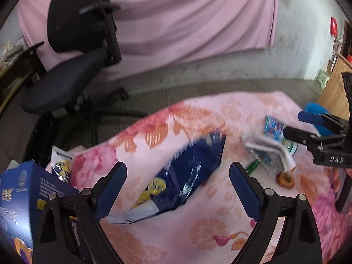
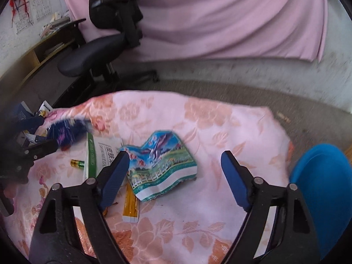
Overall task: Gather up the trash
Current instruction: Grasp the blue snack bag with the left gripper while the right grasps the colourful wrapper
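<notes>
Both wrist views close above floral cloth (image 1: 198, 231) — facing pink curtain (image 2: 220, 17), sharing office chair (image 1: 66, 83).

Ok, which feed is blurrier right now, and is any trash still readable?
Left wrist view: motion-smeared, the dark blue snack bag streaked. Right wrist view: sharper at centre, the landscape-print wrapper crisp, that bag blurred at its left edge. Both bend straight lines at the rim.

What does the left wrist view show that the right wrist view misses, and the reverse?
Only the left wrist view shows the blue carton at its left edge and a small brown item. Only the right wrist view shows the battery and the yellow sachet. Both show the dark blue snack bag, the scenic wrapper, the blue bin and both open hand-held grippers.
</notes>
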`<state>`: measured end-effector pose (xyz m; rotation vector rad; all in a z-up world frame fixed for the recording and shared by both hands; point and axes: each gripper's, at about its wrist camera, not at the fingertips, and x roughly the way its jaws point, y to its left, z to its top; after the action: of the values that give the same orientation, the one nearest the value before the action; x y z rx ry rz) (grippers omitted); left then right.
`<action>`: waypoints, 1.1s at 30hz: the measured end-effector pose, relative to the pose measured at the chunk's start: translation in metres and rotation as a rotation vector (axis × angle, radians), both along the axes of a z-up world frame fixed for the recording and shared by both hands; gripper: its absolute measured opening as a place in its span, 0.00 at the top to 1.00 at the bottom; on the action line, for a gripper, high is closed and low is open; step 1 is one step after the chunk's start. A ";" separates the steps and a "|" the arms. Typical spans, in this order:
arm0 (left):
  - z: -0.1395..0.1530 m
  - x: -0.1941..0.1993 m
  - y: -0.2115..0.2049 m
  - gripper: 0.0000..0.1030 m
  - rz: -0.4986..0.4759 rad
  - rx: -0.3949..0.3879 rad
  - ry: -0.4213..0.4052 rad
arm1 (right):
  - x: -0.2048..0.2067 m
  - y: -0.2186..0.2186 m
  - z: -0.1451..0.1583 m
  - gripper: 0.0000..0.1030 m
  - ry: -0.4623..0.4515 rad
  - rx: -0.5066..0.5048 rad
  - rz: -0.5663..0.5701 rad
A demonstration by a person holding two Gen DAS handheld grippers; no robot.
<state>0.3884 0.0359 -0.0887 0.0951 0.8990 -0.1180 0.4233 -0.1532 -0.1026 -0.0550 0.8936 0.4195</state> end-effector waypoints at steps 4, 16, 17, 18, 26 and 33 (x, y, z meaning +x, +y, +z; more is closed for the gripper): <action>-0.012 0.002 -0.003 0.32 -0.008 0.017 0.083 | -0.002 -0.003 -0.004 0.03 0.044 0.033 0.030; -0.008 -0.014 -0.002 0.73 -0.018 -0.070 0.104 | -0.007 -0.003 -0.004 0.31 0.067 0.065 0.071; -0.007 -0.016 -0.001 0.74 -0.009 -0.085 0.098 | -0.008 -0.002 -0.003 0.36 0.064 0.064 0.075; -0.006 -0.019 0.000 0.75 -0.002 -0.104 0.092 | -0.010 -0.001 -0.002 0.38 0.058 0.064 0.080; 0.007 -0.044 -0.002 0.76 0.048 -0.198 0.014 | -0.027 0.006 0.009 0.68 -0.031 0.028 0.101; 0.019 -0.063 -0.012 0.76 0.044 -0.253 -0.078 | -0.049 -0.004 0.025 0.68 -0.149 0.065 0.073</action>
<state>0.3253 0.0238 -0.0697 -0.1543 0.8015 -0.1846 0.3746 -0.1568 -0.0773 -0.0590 0.7324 0.5057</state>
